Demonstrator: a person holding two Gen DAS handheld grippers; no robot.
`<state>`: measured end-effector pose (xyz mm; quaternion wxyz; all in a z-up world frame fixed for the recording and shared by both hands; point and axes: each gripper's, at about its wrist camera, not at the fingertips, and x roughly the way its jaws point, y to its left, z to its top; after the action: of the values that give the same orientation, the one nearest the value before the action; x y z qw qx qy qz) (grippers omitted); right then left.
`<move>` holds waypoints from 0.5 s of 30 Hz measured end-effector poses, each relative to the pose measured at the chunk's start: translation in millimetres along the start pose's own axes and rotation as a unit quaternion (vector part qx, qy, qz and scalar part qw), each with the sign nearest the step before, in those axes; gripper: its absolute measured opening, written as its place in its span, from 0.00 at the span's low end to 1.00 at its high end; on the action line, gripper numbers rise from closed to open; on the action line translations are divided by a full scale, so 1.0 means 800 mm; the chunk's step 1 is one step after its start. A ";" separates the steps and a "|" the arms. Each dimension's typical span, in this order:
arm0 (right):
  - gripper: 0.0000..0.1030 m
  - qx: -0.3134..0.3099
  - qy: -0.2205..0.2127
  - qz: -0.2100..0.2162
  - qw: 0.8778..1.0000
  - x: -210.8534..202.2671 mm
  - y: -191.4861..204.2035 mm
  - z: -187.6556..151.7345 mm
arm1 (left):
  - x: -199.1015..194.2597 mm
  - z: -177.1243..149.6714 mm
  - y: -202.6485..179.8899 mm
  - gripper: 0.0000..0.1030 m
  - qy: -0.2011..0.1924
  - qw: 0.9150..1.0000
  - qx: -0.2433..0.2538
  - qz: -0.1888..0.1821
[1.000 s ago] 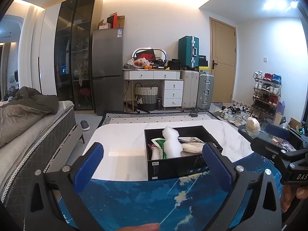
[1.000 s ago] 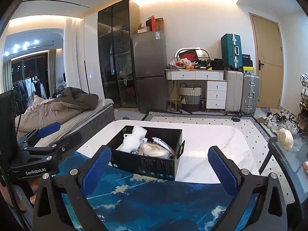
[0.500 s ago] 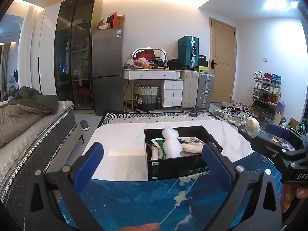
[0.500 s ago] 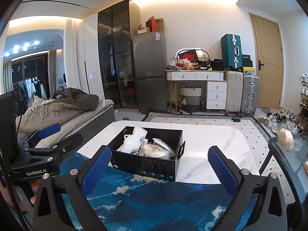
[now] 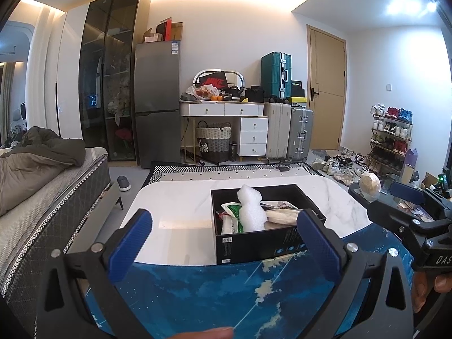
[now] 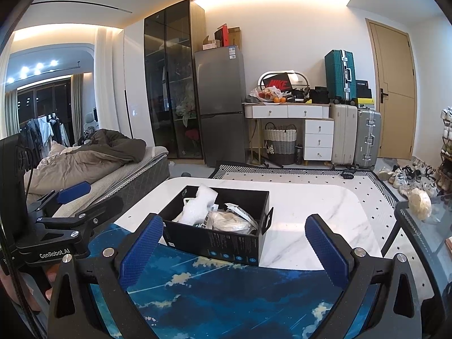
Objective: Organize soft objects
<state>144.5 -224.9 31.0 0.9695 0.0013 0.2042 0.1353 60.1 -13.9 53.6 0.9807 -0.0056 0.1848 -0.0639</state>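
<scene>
we hold the left claw (image 5: 224,243) and the right claw (image 6: 234,247) released and empty above the blue mat (image 6: 226,291). the black box (image 6: 226,243) of soft things lies just ahead of both, on the white table (image 6: 310,212).
</scene>
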 end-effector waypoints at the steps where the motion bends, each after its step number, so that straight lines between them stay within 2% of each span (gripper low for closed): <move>1: 0.99 0.000 0.000 -0.001 1.000 0.000 0.000 0.000 | 0.000 0.000 0.000 1.00 -0.001 1.000 -0.001 0.001; 15: 0.99 0.001 0.000 0.000 1.000 0.001 0.008 0.003 | 0.000 -0.001 0.002 1.00 0.001 1.000 -0.005 -0.002</move>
<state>144.4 -218.3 33.6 0.9695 0.0022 0.2048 0.1348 60.3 -12.5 53.0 0.9804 -0.0112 0.1857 -0.0650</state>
